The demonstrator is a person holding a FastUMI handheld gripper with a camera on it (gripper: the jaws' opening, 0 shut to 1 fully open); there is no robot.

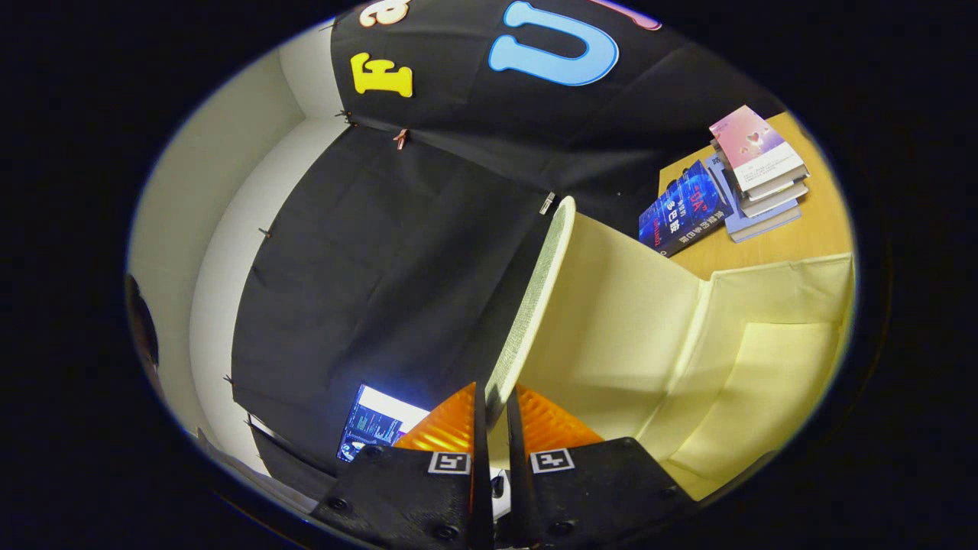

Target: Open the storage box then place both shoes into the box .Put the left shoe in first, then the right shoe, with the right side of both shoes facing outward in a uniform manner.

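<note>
i see the gripper [495,416] pinching the storage box lid [535,298], a coarse woven cloth edge; the box [733,367] lining looks smooth, matt fabric; the desk [802,229] is matt wood grain; the books [752,172] show glossy paper covers

One gripper [490,412] is showing, its two fingers pinching the edge of one raised lid [535,298]. One pale storage box [733,359] is sitting open at lower right. One wooden desk [810,229] is carrying about five books [733,187] at upper right (the stack's exact number is hard to tell). One lit screen [378,424] is glowing at lower left.
</note>
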